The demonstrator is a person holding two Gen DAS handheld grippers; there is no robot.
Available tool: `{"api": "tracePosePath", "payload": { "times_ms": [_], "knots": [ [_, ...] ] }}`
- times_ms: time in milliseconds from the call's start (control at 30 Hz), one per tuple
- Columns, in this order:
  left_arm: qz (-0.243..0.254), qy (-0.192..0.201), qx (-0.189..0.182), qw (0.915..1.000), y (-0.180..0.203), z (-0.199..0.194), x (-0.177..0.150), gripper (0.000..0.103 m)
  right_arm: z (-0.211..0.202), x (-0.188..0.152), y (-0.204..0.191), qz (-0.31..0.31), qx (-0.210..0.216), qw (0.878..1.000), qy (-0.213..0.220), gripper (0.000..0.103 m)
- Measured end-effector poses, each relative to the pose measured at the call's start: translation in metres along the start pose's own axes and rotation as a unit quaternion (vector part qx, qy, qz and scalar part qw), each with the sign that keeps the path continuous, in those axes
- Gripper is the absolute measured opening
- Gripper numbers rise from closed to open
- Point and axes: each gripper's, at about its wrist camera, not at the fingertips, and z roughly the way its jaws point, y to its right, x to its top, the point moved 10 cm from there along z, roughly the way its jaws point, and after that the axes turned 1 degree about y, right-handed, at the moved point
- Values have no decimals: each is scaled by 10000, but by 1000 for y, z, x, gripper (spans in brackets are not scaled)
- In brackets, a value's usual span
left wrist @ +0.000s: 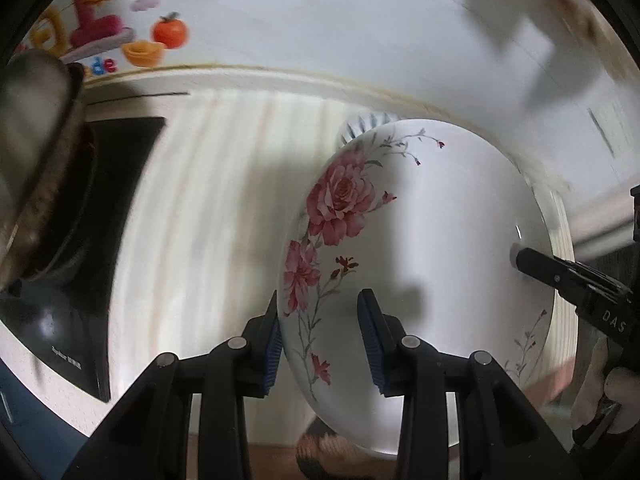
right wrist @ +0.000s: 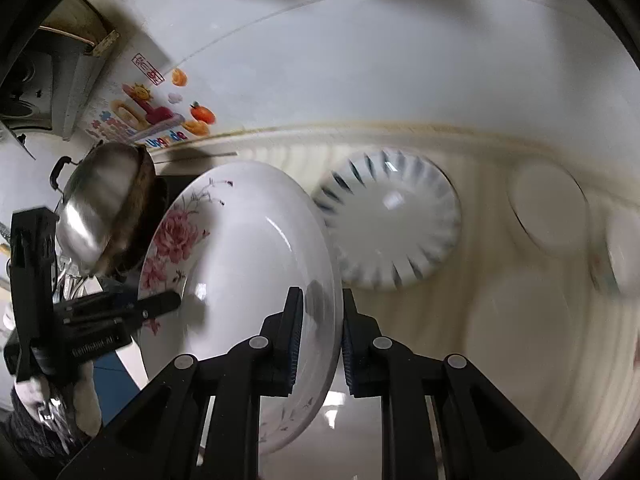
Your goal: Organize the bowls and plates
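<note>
Both grippers are holding one flowered plate (left wrist: 420, 240) on edge above the pale surface (left wrist: 208, 208). The left gripper (left wrist: 320, 336) is clamping its near rim; the right gripper (right wrist: 320, 340) is pinching the opposite rim. A blue-striped dish (right wrist: 390, 220) is lying just behind the plate, and two blurred white dishes, probably bowls (right wrist: 548, 208), are sitting farther right.

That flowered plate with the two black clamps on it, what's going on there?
A person is holding the rose-patterned plate in the air with two hand-held grippers. The right gripper pinches one side of its rim and the left gripper pinches the opposite side. The plate is tilted, above a pale countertop. A blue-striped fluted plate and a plain white dish lie on the counter behind it.
</note>
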Motion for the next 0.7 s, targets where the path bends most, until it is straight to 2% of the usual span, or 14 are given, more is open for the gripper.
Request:
{"api": "tracePosePath", "payload": {
  "times_ms": [200,400,533,700],
  "knots": [
    [375,-428,-19,9984,21,20,-46,33,-24,-83,38,472,-121,9987,-129,19],
    [705,-827,210,9939,33,53,-77,33,-11,-151,66,1048,-73,9939,-347,19],
    [807,-1037,375,9906,34,73,-88,33,8,-175,78,1223,-89,9914,-466,19],
    [810,-1219,471,9881,31,94,-91,33,25,-179,86,1353,-116,9892,-543,19]
  ]
}}
